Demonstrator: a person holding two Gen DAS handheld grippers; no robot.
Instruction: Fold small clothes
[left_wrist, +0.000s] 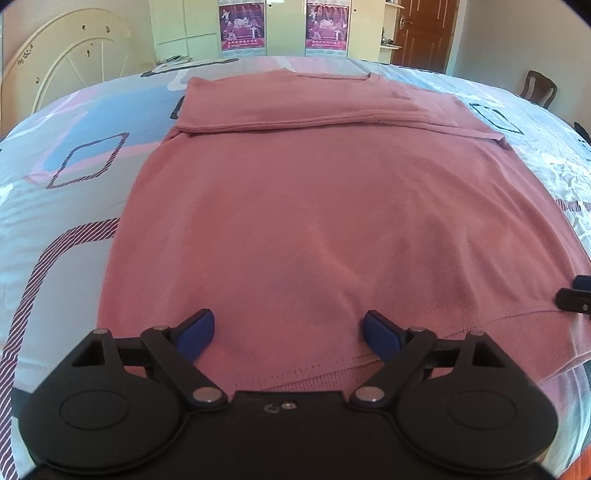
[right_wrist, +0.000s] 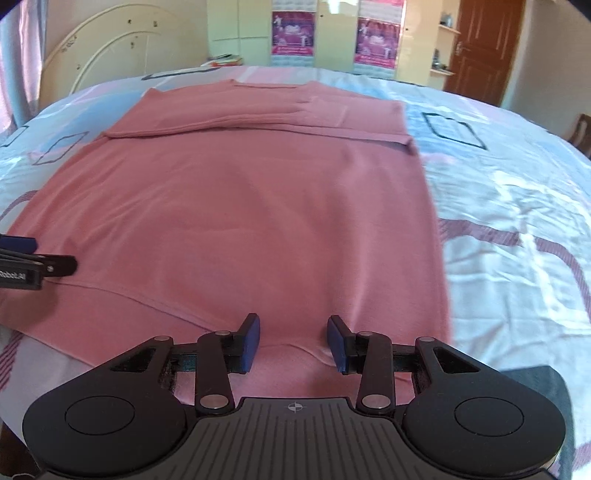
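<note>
A bed with a pale sheet (left_wrist: 85, 206) printed in pink and blue squares stands before a cream arched headboard (left_wrist: 70, 62), two purple posters (right_wrist: 293, 35) on pale cabinet doors, a brown wooden door (right_wrist: 484, 48) and a dark wooden chair (left_wrist: 537, 88).

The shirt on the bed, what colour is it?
The shirt is plain dusty pink, clearest in the right wrist view.

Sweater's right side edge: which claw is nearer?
Right. The right claw sits over the hem of the pink sweater close to that edge; the left claw is over the hem nearer the sweater's left side.
</note>
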